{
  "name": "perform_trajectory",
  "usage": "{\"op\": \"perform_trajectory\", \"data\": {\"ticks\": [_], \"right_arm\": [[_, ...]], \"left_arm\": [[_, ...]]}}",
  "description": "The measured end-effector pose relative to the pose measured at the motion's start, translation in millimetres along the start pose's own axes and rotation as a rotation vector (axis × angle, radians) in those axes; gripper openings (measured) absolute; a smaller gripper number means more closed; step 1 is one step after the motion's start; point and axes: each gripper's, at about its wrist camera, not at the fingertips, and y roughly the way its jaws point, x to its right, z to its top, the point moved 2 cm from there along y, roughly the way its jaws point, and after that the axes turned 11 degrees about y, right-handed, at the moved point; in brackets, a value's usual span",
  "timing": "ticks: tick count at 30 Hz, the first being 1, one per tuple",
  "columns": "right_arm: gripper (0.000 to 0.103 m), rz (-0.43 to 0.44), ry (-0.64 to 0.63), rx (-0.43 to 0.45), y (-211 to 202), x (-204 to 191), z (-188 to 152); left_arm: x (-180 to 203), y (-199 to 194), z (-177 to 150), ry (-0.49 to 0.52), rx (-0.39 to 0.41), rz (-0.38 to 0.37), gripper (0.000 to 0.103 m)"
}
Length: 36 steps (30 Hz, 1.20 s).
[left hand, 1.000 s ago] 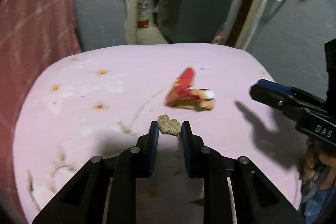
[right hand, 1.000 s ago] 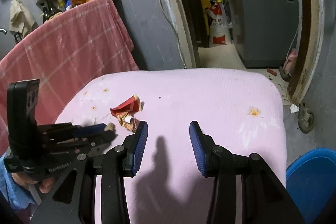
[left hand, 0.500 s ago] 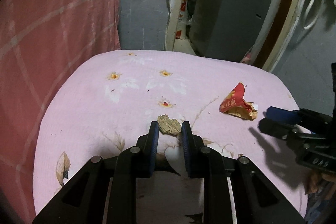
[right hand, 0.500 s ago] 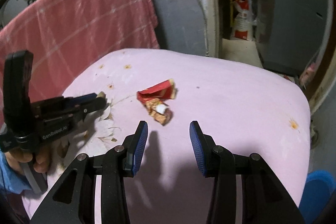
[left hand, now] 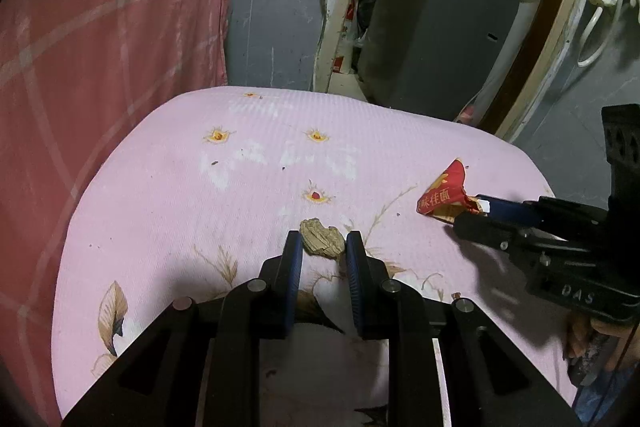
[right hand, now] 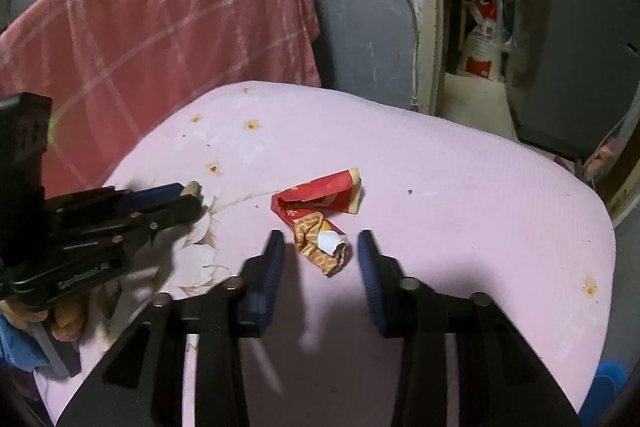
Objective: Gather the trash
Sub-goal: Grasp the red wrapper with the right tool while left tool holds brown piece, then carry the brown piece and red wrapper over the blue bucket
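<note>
Now, from the left wrist view, the left gripper (left hand: 322, 247) stays clenched on the crumpled brown scrap (left hand: 322, 242), while the red wrapper (left hand: 443, 197) has slid farther right across the pink surface (left hand: 168, 195), touching the right gripper's fingers (left hand: 480, 223).

From the right wrist view, the right gripper (right hand: 320, 253) has closed in, its fingers spread wide astride the wrapper's crumpled end, not yet pinching.
</note>
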Motion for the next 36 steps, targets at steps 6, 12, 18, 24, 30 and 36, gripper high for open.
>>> {"op": "perform_trajectory", "data": {"ticks": [6,12,18,24,30,36], "right_arm": [[0.018,-0.001,-0.016,0.042,-7.4,-4.9,0.1],[0.018,-0.039,-0.024,0.182,-33.7,-6.8,-2.0],[0.018,-0.058,-0.040,0.322,-66.2,-12.3,-13.6],[0.018,-0.081,-0.023,0.450,-98.6,-9.4,-31.1],[0.018,-0.104,0.050,0.529,-127.4,0.6,-48.7],[0.018,-0.118,0.094,0.644,-172.0,1.3,-66.4]], "left_arm": [[2.6,-1.0,-1.0,0.011,0.005,0.009,0.018],[14.7,-9.5,-5.9,0.039,0.050,0.047,0.018],[21.9,-25.3,-10.9,0.054,0.130,0.043,0.018],[35.2,-56.3,-10.4,0.081,0.257,0.058,0.018],[66.3,-88.9,-5.7,0.119,0.371,0.042,0.018],[106.9,-119.0,-3.0,0.170,0.465,0.011,0.018]]}}
